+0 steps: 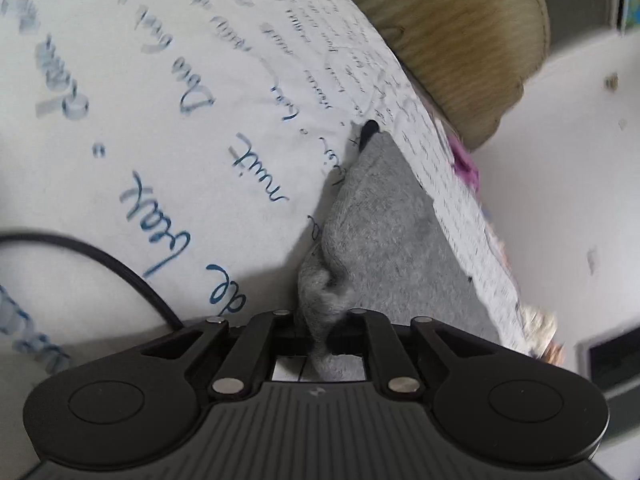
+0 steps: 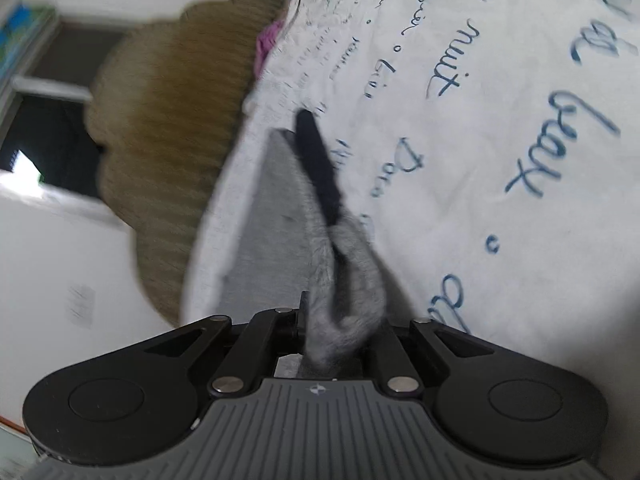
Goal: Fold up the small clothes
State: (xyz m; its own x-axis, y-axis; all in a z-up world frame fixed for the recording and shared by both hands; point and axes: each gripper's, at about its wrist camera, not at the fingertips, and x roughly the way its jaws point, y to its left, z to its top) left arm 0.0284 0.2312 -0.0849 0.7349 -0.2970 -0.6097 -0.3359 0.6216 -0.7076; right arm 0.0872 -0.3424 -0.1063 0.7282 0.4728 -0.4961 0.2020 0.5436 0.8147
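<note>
A small grey fleece garment with a dark trim hangs stretched above a white sheet printed with blue handwriting. My left gripper is shut on a bunched edge of the grey cloth. In the right wrist view the same grey garment runs away from me with its dark trim along the right side. My right gripper is shut on another bunched edge of it. The fingertips of both grippers are hidden by cloth.
A tan knitted cushion lies at the sheet's far edge, also in the right wrist view. A purple cloth pokes out beside it. A black cable crosses the sheet. White floor lies beyond the edge.
</note>
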